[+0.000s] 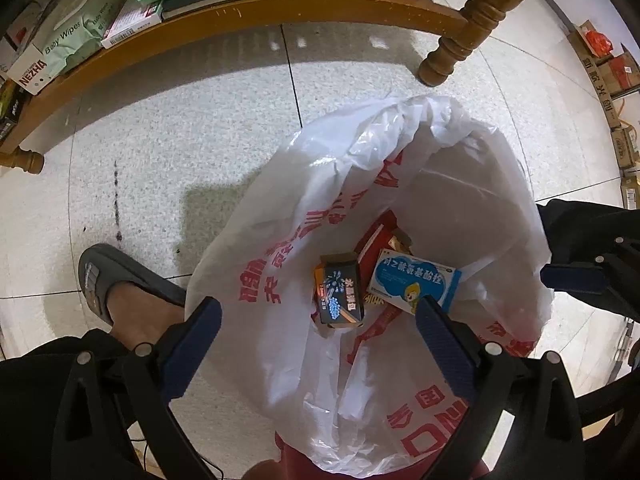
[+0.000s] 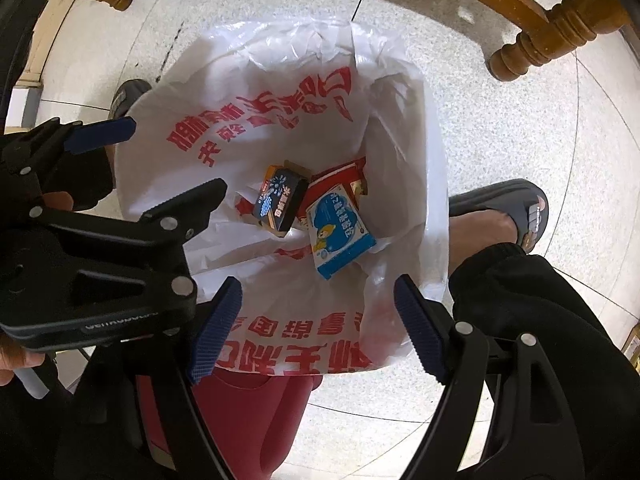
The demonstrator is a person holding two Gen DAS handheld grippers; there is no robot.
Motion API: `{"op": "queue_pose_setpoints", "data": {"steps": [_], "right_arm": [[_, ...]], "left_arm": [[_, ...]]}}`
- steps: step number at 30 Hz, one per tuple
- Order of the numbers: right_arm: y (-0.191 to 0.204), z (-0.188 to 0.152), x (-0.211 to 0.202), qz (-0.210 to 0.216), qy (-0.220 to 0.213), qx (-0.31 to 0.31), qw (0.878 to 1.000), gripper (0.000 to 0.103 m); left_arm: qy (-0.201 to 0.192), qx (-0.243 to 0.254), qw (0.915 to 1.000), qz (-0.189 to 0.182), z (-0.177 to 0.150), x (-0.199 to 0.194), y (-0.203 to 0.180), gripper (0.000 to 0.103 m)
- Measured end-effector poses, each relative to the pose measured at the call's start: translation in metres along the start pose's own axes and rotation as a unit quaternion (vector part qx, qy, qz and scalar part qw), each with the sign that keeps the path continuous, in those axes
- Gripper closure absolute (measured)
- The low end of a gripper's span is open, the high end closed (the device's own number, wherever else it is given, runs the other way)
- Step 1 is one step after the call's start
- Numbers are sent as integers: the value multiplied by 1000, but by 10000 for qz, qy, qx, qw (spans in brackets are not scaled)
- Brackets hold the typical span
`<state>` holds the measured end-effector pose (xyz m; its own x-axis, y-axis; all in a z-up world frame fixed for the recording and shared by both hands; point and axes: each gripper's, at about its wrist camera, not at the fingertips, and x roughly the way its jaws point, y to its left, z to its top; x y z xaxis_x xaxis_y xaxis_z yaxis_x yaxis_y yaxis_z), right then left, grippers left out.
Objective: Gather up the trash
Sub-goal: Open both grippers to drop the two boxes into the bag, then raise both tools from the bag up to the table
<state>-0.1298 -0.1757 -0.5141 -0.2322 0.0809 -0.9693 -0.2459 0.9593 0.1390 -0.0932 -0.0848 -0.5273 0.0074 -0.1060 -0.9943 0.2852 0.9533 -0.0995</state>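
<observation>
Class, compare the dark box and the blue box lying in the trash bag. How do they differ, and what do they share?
The dark box is black with orange edges and a firework-like pattern; the blue box is light blue and white with a cartoon figure. The dark box looks smaller than the blue box. Both lie inside the white bag, neither gripped.

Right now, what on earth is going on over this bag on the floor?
A person is collecting trash with a hand-held gripper in each hand. The left hand-held gripper and right hand-held gripper both hang open and empty above a white plastic bag lining a red bin. Inside lie a dark box, a blue box and a red packet.
</observation>
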Motion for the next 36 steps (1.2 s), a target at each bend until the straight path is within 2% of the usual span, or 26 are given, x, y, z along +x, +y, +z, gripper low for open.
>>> {"op": "queue_pose_setpoints", "data": {"steps": [3, 7, 17, 23, 29, 33, 36], "right_arm": [[3, -1, -7, -194, -128, -47, 9997, 27], [6, -1, -19, -201, -291, -90, 9993, 27], [1, -1, -55, -76, -649, -12, 9979, 27], [-1, -2, -76, -30, -854, -39, 9963, 27], [-8, -7, -112, 26, -1179, 30, 9930, 27], [-11, -15, -151, 79, -1542, 16, 9880, 27], [-12, -24, -191, -2, -1999, 36, 9798, 26]], "left_arm": [[-63, -46, 10000, -53, 0, -5, 0, 8], [-221, -128, 9997, 7, 2, -14, 3, 8], [-491, -275, 9980, -293, 6, -45, 6, 8], [-692, -266, 9969, -278, 11, -68, 5, 8], [-1085, -206, 9937, -213, 17, -104, 8, 8], [-1443, -115, 9892, -239, 22, -139, 11, 8], [-1825, -8, 9830, -197, 27, -174, 14, 8]]}}
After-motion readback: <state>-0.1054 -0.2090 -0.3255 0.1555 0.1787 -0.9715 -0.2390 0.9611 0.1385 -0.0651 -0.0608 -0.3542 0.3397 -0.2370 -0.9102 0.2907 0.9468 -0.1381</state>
